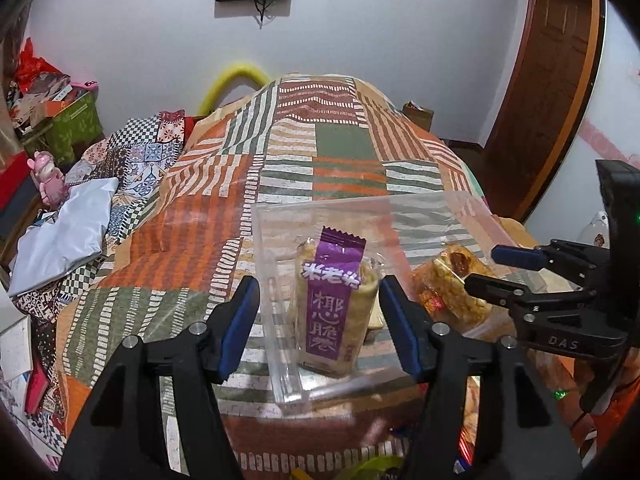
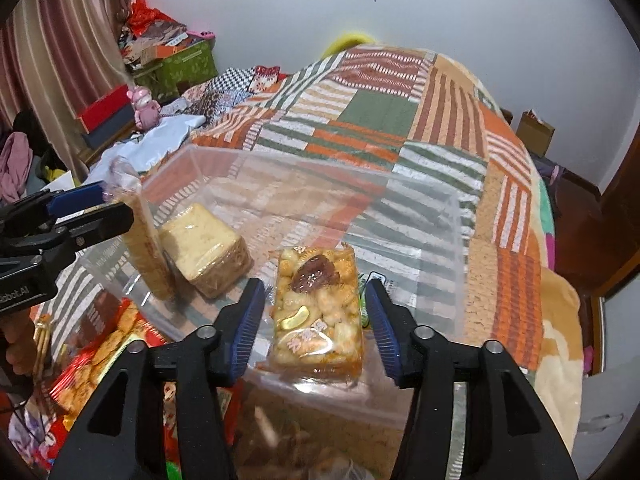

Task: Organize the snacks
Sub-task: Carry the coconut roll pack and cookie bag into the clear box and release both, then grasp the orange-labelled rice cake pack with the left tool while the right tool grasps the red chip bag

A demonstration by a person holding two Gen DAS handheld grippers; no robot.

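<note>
A clear plastic box [image 1: 360, 204] sits on the patchwork quilt. A purple-wrapped rice roll [image 1: 334, 304] stands upright inside it, between the fingers of my left gripper [image 1: 320, 286], which is open with a gap on each side. The orange puffed-rice snack with a red date [image 2: 316, 308] lies on the box's near side between the fingers of my right gripper [image 2: 315, 286], also open and clear of the wrapper. A wrapped cake slice [image 2: 208, 248] lies in the box [image 2: 320, 168] beside the rice roll [image 2: 146, 240]. Each view shows the other gripper: right [image 1: 482, 268], left [image 2: 116, 202].
Loose red and orange snack packets [image 2: 92, 352] are piled in front of the box at the lower left. The quilt [image 1: 340, 140] stretches away behind. A pink figurine [image 2: 144, 106], stacked boxes [image 2: 180, 68] and curtains stand at the left, a wooden door [image 1: 552, 92] at the right.
</note>
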